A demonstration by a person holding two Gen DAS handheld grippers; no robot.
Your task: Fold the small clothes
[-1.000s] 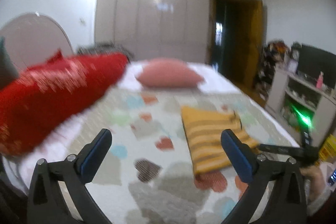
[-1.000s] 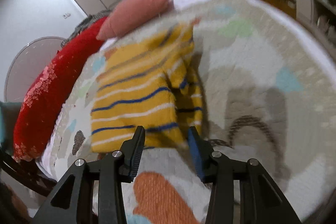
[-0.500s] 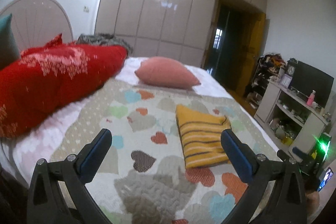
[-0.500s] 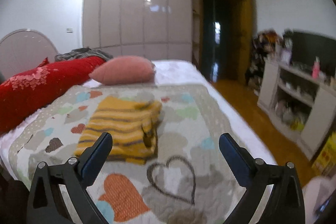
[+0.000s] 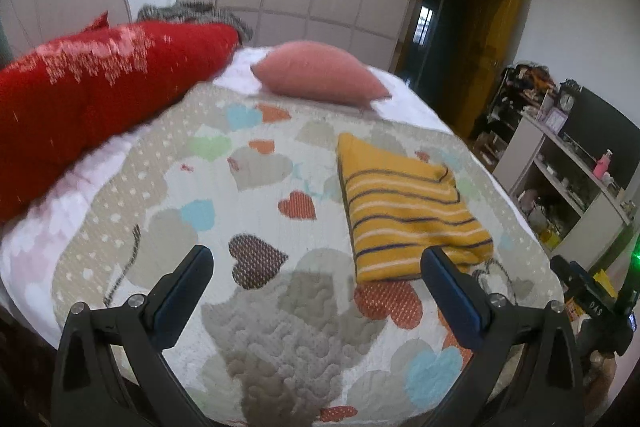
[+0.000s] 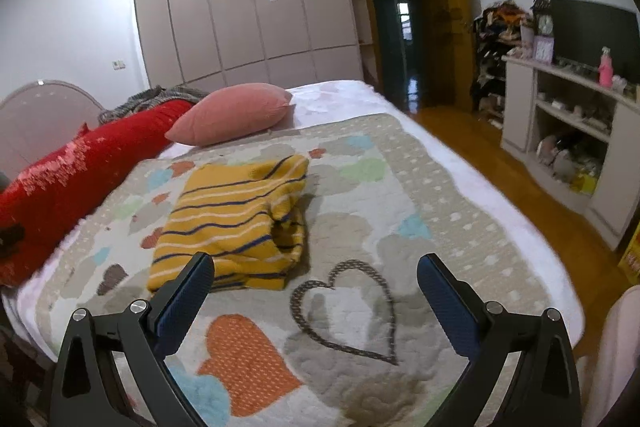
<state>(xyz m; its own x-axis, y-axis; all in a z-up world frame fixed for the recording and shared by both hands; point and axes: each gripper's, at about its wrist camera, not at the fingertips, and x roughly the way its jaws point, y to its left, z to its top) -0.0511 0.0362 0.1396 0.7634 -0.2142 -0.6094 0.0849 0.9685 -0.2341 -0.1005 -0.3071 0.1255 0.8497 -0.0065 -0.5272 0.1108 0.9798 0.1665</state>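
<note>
Since a second ago, the right hand-held gripper is releasing the folded yellow striped garment and backing off, jaws apart. The left hand-held gripper is hanging spread too. With the garment lying on the bed quilt, keep both clear to avoid disturbing folds.

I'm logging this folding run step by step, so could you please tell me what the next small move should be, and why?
Probably keep both claws back and leave it alone. The yellow striped sweater already lies folded in a compact rectangle on the heart quilt, and the left claw and right claw are open, empty and clear of it.
</note>
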